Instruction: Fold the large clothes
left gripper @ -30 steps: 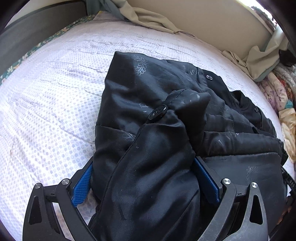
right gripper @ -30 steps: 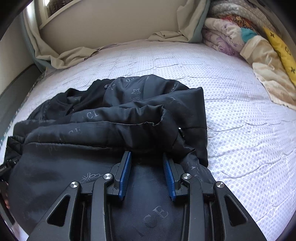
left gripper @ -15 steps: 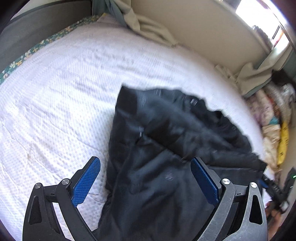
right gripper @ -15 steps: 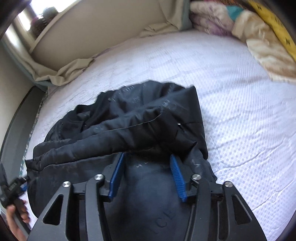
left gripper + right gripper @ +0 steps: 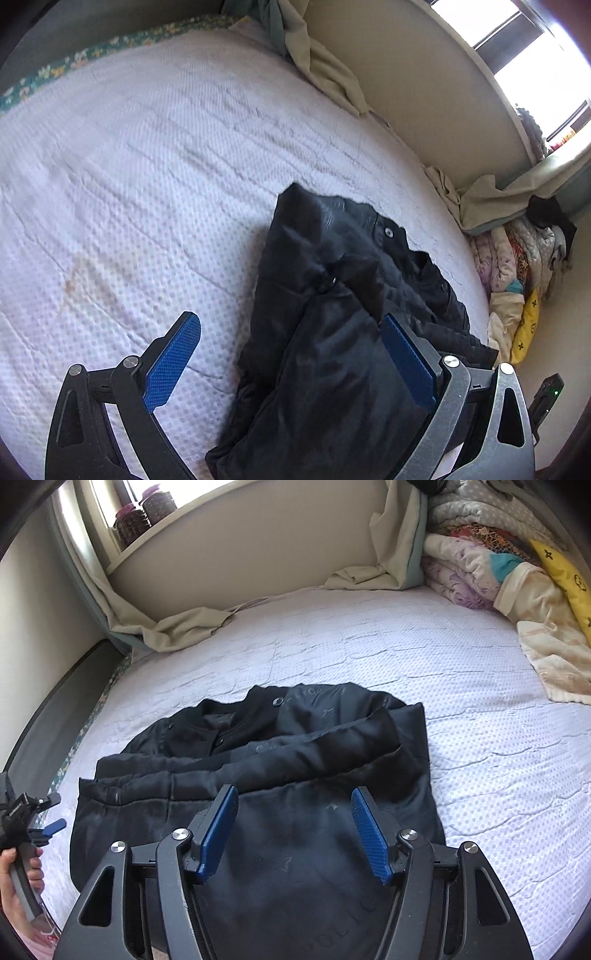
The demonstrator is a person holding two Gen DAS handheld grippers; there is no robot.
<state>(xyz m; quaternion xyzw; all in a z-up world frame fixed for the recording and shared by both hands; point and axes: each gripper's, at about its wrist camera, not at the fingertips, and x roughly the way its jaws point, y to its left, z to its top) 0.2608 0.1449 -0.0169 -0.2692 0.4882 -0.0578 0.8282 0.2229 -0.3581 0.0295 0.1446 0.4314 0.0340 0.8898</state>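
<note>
Jars: 2 dark patterned jars (image 5: 142,515) stand on the window sill (image 5: 177,524); what they hold cannot be told
Jacket: a black jacket (image 5: 303,753) lies folded in a bundle on the white dotted mattress (image 5: 424,664), near its front edge, snap collar on the far side
Jacket and right gripper: the right gripper (image 5: 295,830) hangs over the near fold; cloth shows in the gap between its blue pads (image 5: 218,834), but neither pad presses on it
Right gripper state: released, the jaws have just been opening, nothing pinched
Jacket and left gripper: the left gripper (image 5: 295,365) stands over the bundle's end; 1 blue pad is over bare mattress, the other (image 5: 410,362) over the black cloth
Left gripper state: spread wide, gripping nothing
Hand pose: in the right wrist view a hand (image 5: 18,882) at the left edge wraps the handle of the left gripper, beside the bed's edge
Gripper pose: both point downward at a slant toward the bed
Surroundings: folded quilts (image 5: 491,568) are piled at the mattress's far right corner, and a beige curtain (image 5: 173,627) trails on the far edge
</note>
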